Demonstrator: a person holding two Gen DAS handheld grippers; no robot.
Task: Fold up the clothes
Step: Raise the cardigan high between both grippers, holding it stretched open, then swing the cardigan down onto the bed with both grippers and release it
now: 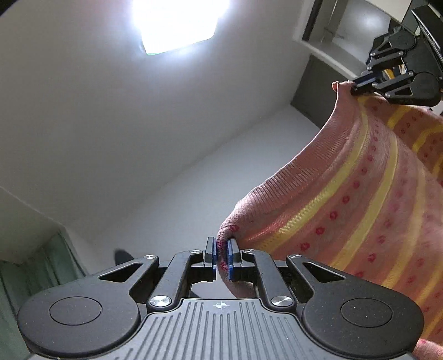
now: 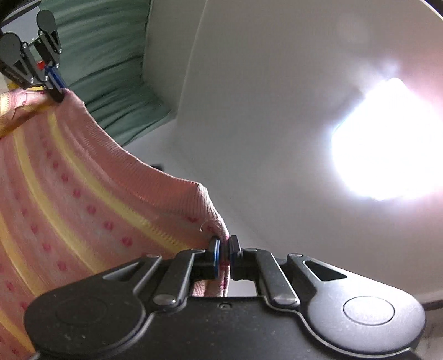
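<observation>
White ceiling [image 1: 110, 124] with bright light panel [image 1: 177, 22], green curtain [image 2: 105, 63] to one side. Left gripper [image 1: 221, 256] and right gripper [image 2: 224, 256] each clamped on a corner of the pink-yellow striped knit garment [image 1: 360, 207]; no legible writing.

We see a pink knit garment [image 1: 360, 193] with yellow stripes and rows of small red dots, its edge ribbed plain pink. Our left gripper [image 1: 221, 254] and right gripper [image 2: 224, 256] are black with blue pads. The curtain [image 2: 110, 69] is green, the ceiling [image 1: 110, 110] white.
</observation>
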